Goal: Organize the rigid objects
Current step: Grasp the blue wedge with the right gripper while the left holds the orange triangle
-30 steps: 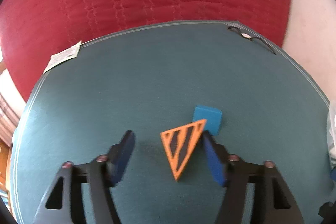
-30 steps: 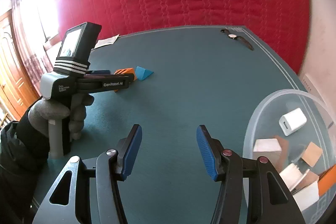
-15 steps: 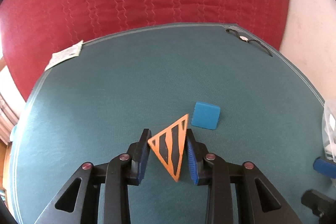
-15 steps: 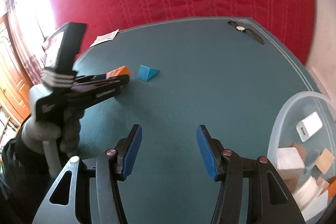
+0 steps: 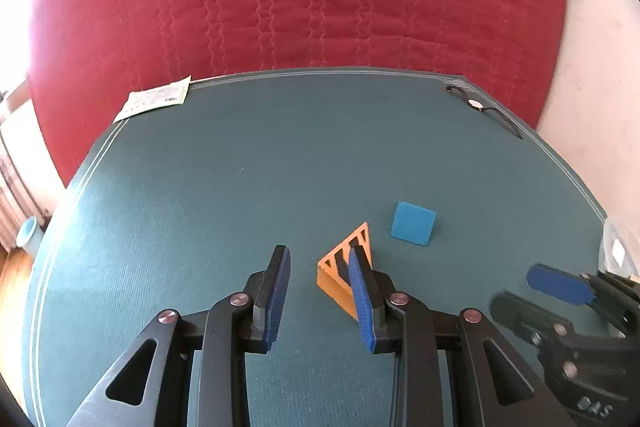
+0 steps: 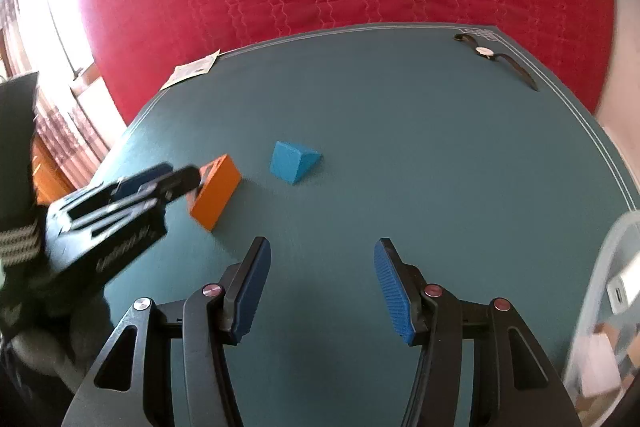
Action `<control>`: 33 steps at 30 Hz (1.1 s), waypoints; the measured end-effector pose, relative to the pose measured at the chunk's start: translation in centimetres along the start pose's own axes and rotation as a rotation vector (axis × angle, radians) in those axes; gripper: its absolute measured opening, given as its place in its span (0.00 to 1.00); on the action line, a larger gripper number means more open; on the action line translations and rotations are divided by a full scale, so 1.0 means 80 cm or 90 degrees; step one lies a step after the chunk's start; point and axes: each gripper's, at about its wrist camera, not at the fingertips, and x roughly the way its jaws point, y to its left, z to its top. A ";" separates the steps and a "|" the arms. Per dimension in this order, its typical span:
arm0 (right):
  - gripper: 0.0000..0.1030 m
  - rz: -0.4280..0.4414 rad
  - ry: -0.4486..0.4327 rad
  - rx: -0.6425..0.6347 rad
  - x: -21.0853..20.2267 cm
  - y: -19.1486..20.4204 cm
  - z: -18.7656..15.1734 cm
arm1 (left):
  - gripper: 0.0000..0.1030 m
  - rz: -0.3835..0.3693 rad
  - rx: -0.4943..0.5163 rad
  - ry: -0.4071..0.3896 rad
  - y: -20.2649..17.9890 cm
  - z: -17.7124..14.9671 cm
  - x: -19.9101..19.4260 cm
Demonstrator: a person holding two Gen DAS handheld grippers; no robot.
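Here, orange wedge [image 5: 338, 269] sits outside left gripper's [image 5: 318, 253] parted jaws (right gripper [image 6: 322, 245] likewise agape).

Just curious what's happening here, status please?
Left gripper, right gripper: jaws empty. Orange wedge at left gripper's tip, not clamped. Blue wedge beyond. Nothing blocking.

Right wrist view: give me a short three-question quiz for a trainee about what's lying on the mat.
1. True or false: the blue wedge sits inside the clear tub.
2. What lies at the far right corner of the teal mat? A. a wristwatch B. scissors C. a pen
3. Which gripper has its fingers right beside the orange triangular block?

Key
1. False: the blue wedge lies on the teal mat, apart from the clear tub.
2. A, the wristwatch.
3. The left gripper.
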 end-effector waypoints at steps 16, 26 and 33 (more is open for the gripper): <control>0.54 0.001 -0.007 0.004 0.074 0.024 0.063 | 0.34 0.016 -0.090 0.011 0.040 0.002 0.004; 0.43 -0.028 0.001 -0.023 0.099 0.034 0.066 | 0.34 0.015 -0.104 0.018 0.048 0.002 0.006; 0.37 -0.038 -0.004 -0.038 0.097 0.033 0.063 | 0.34 0.013 -0.099 0.018 0.048 0.001 0.005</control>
